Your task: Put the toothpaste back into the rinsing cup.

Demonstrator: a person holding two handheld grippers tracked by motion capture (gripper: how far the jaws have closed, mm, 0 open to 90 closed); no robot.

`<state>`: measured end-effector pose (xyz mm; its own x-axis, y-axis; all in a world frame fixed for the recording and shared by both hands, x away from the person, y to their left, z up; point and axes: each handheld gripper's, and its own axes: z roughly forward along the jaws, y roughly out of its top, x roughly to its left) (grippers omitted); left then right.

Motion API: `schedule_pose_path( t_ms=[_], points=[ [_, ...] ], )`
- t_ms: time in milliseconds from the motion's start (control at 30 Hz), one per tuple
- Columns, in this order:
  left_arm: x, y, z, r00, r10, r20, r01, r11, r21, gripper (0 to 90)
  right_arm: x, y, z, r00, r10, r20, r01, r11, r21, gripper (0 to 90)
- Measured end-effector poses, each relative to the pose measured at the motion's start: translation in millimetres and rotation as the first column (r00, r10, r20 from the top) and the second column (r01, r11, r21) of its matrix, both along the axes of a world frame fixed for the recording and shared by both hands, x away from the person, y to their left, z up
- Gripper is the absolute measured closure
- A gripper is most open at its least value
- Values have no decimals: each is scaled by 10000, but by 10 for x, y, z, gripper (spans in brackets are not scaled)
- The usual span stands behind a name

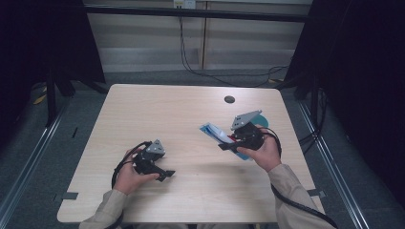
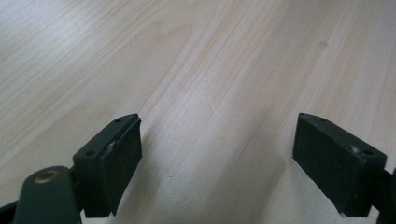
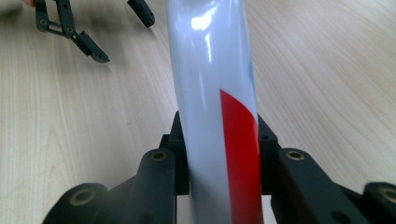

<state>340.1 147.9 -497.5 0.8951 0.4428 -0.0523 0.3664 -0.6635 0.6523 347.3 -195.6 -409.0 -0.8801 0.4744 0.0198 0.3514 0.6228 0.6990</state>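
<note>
A glossy white packet (image 3: 212, 88) with a red patch and some blue print stands pinched between the jaws of my right gripper (image 3: 219, 140), which is shut on it. From the high view the packet (image 1: 213, 131) sticks out up and to the left of that right gripper (image 1: 228, 144), right of the table's middle. My left gripper (image 1: 165, 174) rests low over the wood at the front left, jaws wide apart. Between its black pads (image 2: 122, 154) I see bare table, and the left gripper (image 2: 217, 158) holds nothing. It also appears far off as the left gripper (image 3: 122, 35).
The light wooden table (image 1: 157, 109) has a round cable hole (image 1: 229, 99) near its far edge. Something teal (image 1: 261, 119) lies just behind the right gripper. Black frame posts and cables stand around the table.
</note>
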Motion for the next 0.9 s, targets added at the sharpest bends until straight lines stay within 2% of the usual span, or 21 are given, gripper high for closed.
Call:
schedule_pose_path(
  t_ms=[33,67,167,300,333,500,533,700,800,833,900],
  points=[
    [8,7,-9,10000,-95,10,95,10000,24,156,5,-10,2,10000,-1,51,1,10000,8,690],
    [-1,8,-19,10000,54,38,-54,10000,18,156,9,-21,2,10000,-17,56,17,10000,89,690],
    [-4,20,-35,10000,33,87,-33,10000,14,156,14,-51,7,9998,-187,-39,188,9994,281,690],
    [-19,26,-61,9997,129,221,-124,9997,-224,143,22,-81,12,9994,-354,-43,355,9981,507,690],
    [-17,34,-62,9996,59,293,-55,9999,-114,140,26,-92,14,9992,-397,-18,398,9974,607,690],
    [-19,49,-90,9991,55,421,-40,9993,-365,107,35,-121,36,9985,-554,-16,553,9955,772,690],
    [-25,53,-112,9989,70,454,-46,9986,-536,92,47,-143,48,9978,-669,-38,670,9934,935,689],
    [-20,65,-137,9984,135,545,-95,9974,-721,64,63,-191,71,9956,-939,-39,936,9862,1368,690],
    [-13,66,-135,9985,126,528,-94,9981,-608,47,69,-227,82,9937,-1115,-101,1115,9779,1769,691],
    [-13,66,-135,9985,126,528,-94,9981,-608,44,69,-227,82,9937,-1115,-101,1115,9779,1769,691],
    [-10,64,-135,9985,92,544,-61,9984,-569,41,74,-265,103,9913,-1311,-60,1296,9703,2041,691]
  ],
)
